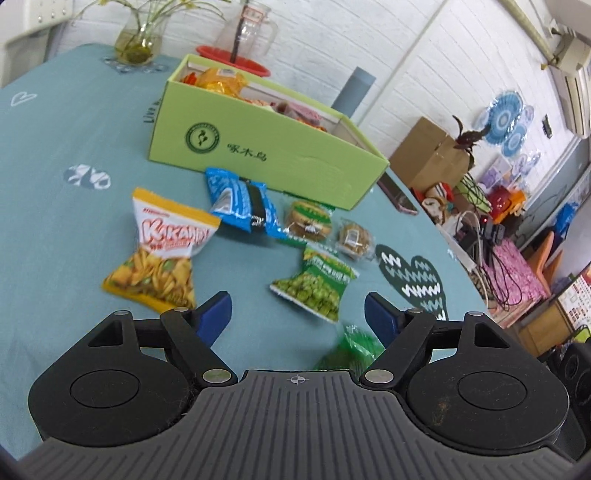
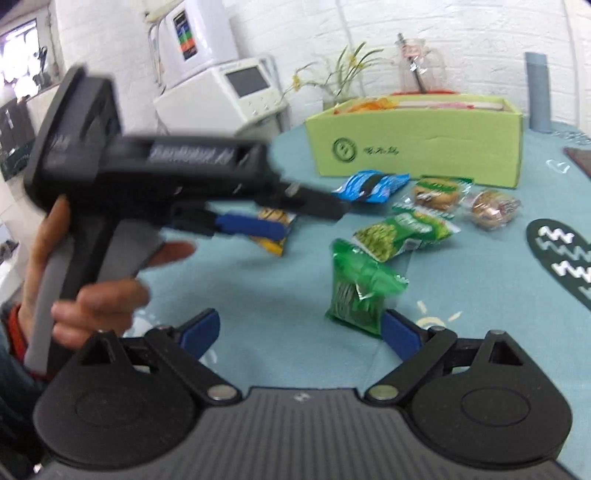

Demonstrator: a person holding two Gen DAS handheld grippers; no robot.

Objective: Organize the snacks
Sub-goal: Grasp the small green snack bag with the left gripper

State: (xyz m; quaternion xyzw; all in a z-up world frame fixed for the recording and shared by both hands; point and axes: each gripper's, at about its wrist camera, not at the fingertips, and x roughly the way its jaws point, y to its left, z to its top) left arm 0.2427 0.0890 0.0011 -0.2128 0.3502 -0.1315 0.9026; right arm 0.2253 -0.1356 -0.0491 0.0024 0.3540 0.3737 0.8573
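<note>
An open light-green box with snacks inside stands at the back of the teal table. In front of it lie a yellow chip bag, a blue packet, two wrapped cookies, a green pea bag and a bright green packet. My left gripper hangs open and empty before the chip and pea bags. In the right wrist view a hand holds the left gripper over the chip bag. My right gripper is open, its right finger beside the bright green packet.
Behind the box stand a flower vase, a glass pitcher on a red tray and a grey cylinder. A phone lies by the table's right edge. A white appliance stands beyond the table's left side.
</note>
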